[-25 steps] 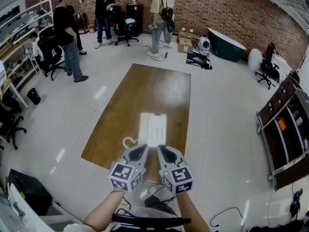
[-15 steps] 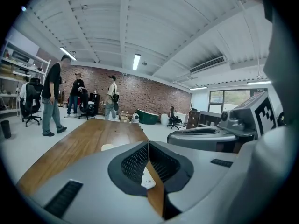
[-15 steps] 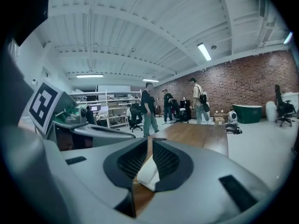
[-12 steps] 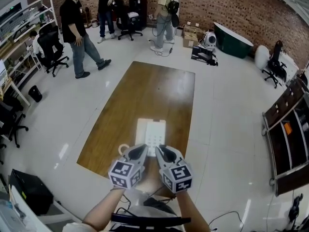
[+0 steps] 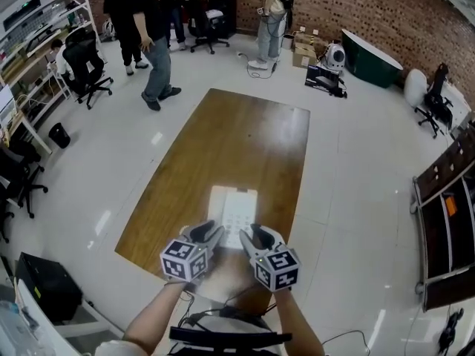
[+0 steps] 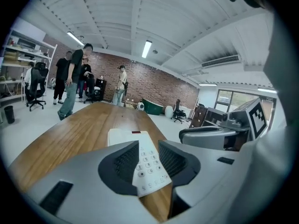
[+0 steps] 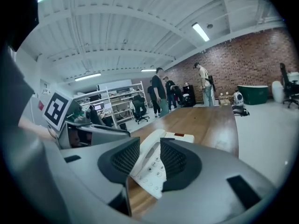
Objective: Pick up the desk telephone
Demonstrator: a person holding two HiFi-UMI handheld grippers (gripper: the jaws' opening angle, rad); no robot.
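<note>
One wooden desk [image 5: 223,147], one white desk telephone [image 5: 233,208], two hand-held grippers.
Desk: 1, long, brown, on a pale floor. Desk telephone: 1, flat near the desk's near edge, about midway between its long edges. Left gripper [image 5: 211,233]: 1, at the telephone's near left corner; jaws opening, narrowly parted, keypad showing in the gap, pads off it. Right gripper [image 5: 257,236]: 1, at the near right corner; jaws likewise opening, gripping nothing.

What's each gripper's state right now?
Left gripper: jaws opening, gripping nothing; telephone lies just ahead.
Right gripper: jaws opening, gripping nothing; same telephone ahead.
</note>
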